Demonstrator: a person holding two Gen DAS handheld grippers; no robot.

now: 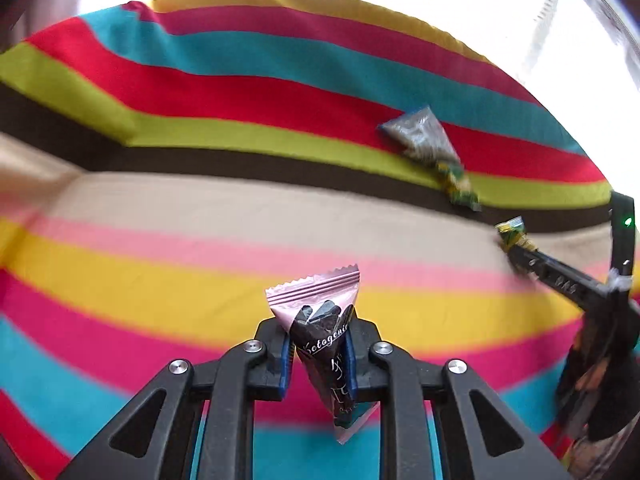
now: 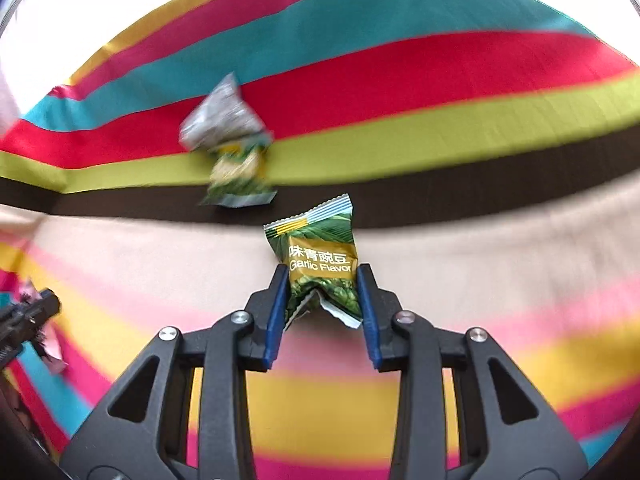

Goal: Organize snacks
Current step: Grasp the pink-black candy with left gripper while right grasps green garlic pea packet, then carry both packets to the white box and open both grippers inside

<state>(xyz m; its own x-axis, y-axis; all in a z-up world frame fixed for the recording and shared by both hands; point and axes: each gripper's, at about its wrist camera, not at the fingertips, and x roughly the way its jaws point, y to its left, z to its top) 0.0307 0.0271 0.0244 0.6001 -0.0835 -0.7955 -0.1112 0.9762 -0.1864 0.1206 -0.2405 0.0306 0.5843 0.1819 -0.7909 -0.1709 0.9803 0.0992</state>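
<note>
My left gripper (image 1: 318, 344) is shut on a pink and black triangular snack packet (image 1: 320, 336) and holds it above the striped cloth (image 1: 200, 200). My right gripper (image 2: 322, 284) is shut on a green garlic-flavor pea packet (image 2: 322, 264), also above the cloth (image 2: 440, 140). A grey triangular packet (image 1: 420, 136) and a green pea packet (image 1: 460, 184) lie together on the red and lime stripes; they show in the right wrist view too, the grey packet (image 2: 224, 120) above the green packet (image 2: 236, 180). The right gripper with its green packet (image 1: 512, 232) shows at the right edge of the left wrist view.
The striped cloth covers the whole surface, with a fold at its far left (image 1: 136, 6). The left gripper's tip (image 2: 36, 312) with a bit of pink packet shows at the left edge of the right wrist view. Bright light lies beyond the cloth's far edge.
</note>
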